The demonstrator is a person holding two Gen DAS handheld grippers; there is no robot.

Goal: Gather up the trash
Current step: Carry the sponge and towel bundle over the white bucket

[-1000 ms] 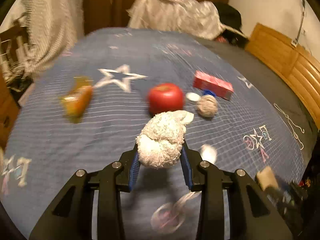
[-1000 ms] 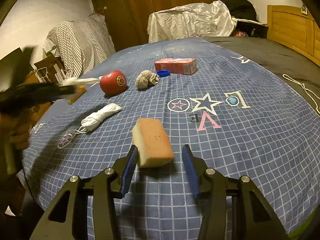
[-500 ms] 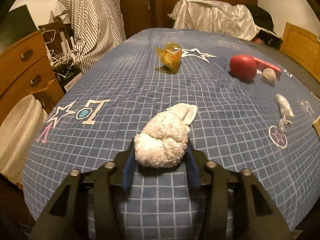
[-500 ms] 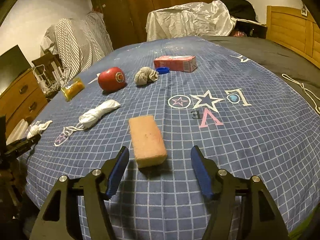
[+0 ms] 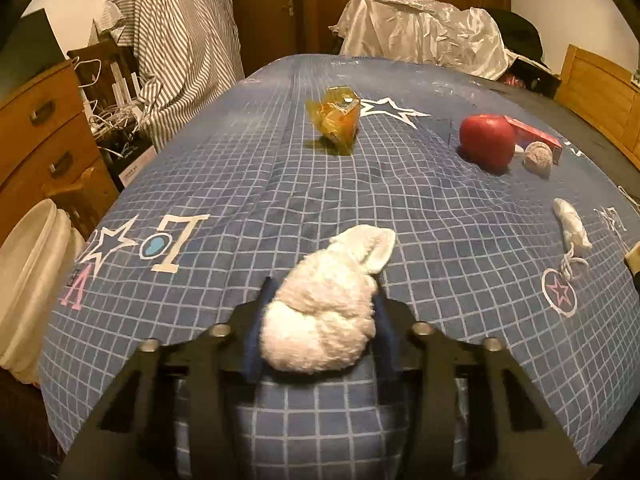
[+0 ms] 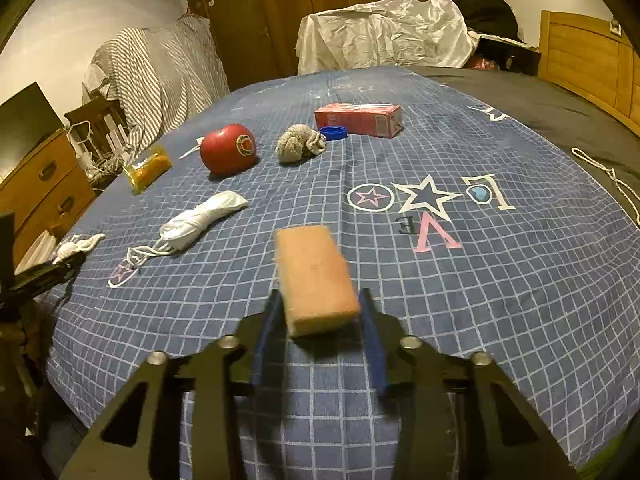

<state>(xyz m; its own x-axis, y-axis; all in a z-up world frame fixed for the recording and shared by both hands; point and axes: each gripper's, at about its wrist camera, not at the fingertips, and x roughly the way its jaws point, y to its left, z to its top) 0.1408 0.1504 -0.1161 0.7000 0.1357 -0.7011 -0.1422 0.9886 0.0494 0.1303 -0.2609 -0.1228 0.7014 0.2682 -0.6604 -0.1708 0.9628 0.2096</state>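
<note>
My left gripper (image 5: 320,300) is shut on a white fluffy wad of cloth (image 5: 324,312) and holds it over the near left end of the bed; it also shows far left in the right wrist view (image 6: 76,246). My right gripper (image 6: 320,312) stands around an orange sponge (image 6: 316,276), its blue pads close at the sponge's sides. On the blue checked bedspread (image 6: 480,300) lie a yellow wrapper (image 5: 334,120), a red apple (image 5: 486,140), a grey wad (image 6: 298,144), a blue cap (image 6: 334,133), a red carton (image 6: 358,119) and a white rolled bag (image 6: 204,218).
A white bin (image 5: 24,280) stands on the floor left of the bed, beside a wooden drawer unit (image 5: 40,128). A wooden headboard (image 6: 588,56) is at the right. Covered furniture (image 6: 384,36) stands beyond the bed. A cord (image 6: 612,180) lies at the right.
My left gripper swung left with the white wad toward the bed's left edge and the bin. My right gripper opened wide, then closed in around the sponge.
</note>
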